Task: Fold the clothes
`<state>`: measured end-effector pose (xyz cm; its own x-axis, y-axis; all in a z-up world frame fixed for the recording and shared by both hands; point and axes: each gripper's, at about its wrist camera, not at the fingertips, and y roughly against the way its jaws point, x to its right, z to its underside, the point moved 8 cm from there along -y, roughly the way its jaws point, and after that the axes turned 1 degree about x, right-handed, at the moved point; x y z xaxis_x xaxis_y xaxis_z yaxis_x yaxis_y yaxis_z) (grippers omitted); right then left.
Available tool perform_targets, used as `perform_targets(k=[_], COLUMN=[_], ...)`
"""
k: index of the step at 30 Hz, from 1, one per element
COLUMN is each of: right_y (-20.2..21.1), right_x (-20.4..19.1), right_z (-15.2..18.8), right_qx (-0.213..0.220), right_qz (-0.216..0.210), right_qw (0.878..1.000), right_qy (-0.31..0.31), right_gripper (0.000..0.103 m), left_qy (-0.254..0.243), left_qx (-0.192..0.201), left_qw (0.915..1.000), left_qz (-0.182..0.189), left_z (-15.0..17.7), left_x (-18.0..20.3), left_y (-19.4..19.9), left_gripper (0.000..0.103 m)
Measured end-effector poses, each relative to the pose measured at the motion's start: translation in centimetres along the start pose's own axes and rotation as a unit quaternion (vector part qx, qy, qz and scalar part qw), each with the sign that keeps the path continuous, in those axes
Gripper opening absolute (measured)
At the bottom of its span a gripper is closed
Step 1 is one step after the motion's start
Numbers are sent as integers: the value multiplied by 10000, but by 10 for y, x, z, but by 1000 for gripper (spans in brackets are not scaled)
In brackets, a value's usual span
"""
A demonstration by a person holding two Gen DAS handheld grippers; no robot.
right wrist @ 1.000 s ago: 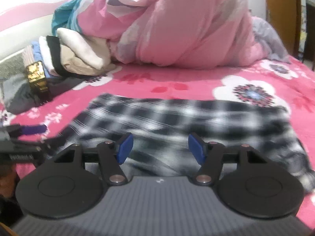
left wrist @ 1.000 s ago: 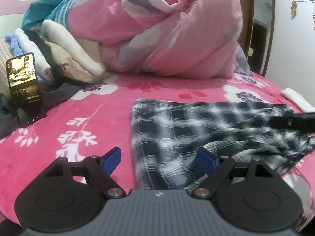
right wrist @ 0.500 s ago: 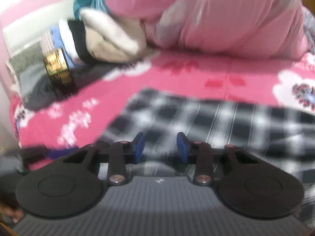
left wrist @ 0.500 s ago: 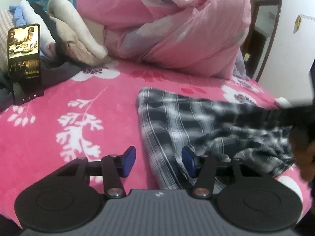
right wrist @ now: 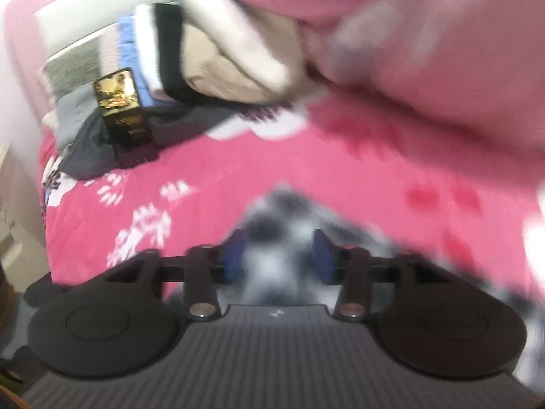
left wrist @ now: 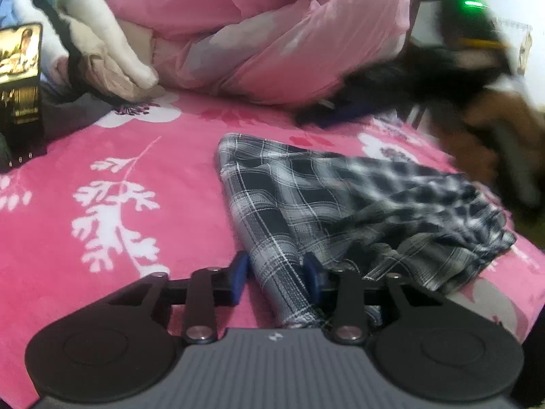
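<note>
Left hand-held gripper (left wrist: 276,272): 1 s ago its jaws stood wide over the bed (left wrist: 112,156); now they pinch the near-left corner of the plaid garment (left wrist: 306,201). Right hand-held gripper (right wrist: 277,252): also narrowed since then, w/ plaid cloth between the pads; view too blurred to say if it's clamped. Probably both corners being taken for a fold. Garment lies mid-bed, black/white check, left part flat, right side rumpled & bunched.
</note>
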<state>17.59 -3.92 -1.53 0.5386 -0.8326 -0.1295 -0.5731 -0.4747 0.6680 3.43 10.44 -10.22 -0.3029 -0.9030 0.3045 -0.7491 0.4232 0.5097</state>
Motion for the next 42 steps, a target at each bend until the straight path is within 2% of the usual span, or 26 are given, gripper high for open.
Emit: perform_targets(k=[2, 6, 10, 12, 13, 14, 16, 19, 24, 29, 33, 34, 35, 38, 40, 42], right_y=[-29, -83, -121, -128, -125, -121, -114, -104, -100, -122, -127, -122, -115, -73, -27, 21], right_x=[5, 23, 39, 40, 37, 33, 24, 17, 28, 35, 49, 54, 59, 70, 77, 80], right_z=[-15, -29, -24, -18, -16, -16, -14, -17, -27, -16, -18, -20, -22, -27, -24, -7], right_qx=[-249, -886, -1395, -1431, -1383, -1361, -1292, -1000, -573, -498, -480, -502, -491, -222, 62, 196], right_qz=[-312, -765, -1175, -1251, -1240, -1288, -1333, -1231, -1188, -1037, -1072, -1034, -939, -527, -484, -375], right_qw=[9981, 9873, 9792, 9786, 9788, 9783, 9781, 9807, 9861, 9895, 9930, 9925, 9927, 9957, 9947, 9942], right_qy=[459, 1071, 885, 783, 859, 885, 936, 1143, 1009, 870, -85, -406, -585, -734, -901, -986], right_gripper=[57, 58, 58, 59, 50, 27, 9, 7, 7, 8, 15, 23, 29, 32, 38, 44], left_qy=[52, 165, 184, 113, 85, 63, 51, -15, -230, -222, -55, 14, 83, 139, 58, -38], left_qx=[46, 135, 211, 265, 286, 302, 316, 332, 341, 323, 284, 270, 255, 247, 274, 261], left_qw=[9999, 9995, 9989, 9988, 9988, 9987, 9987, 9988, 9988, 9989, 9990, 9990, 9989, 9989, 9991, 9992], left_qz=[79, 250, 381, 394, 395, 396, 397, 364, 267, 272, 330, 356, 381, 365, 332, 302], left_z=[2, 5, 7, 8, 9, 8, 8, 8, 10, 10, 9, 9, 8, 7, 7, 8], left_x=[-2, -6, -10, -10, -9, -9, -8, -7, -3, -3, -6, -7, -8, -10, -9, -7], left_y=[1, 1, 0, 0, 0, -1, -2, -1, -2, -1, 2, 3, 4, 10, 16, 22], left_gripper=[27, 24, 23, 23, 23, 23, 23, 20, 17, 14, 15, 18, 20, 25, 32, 36])
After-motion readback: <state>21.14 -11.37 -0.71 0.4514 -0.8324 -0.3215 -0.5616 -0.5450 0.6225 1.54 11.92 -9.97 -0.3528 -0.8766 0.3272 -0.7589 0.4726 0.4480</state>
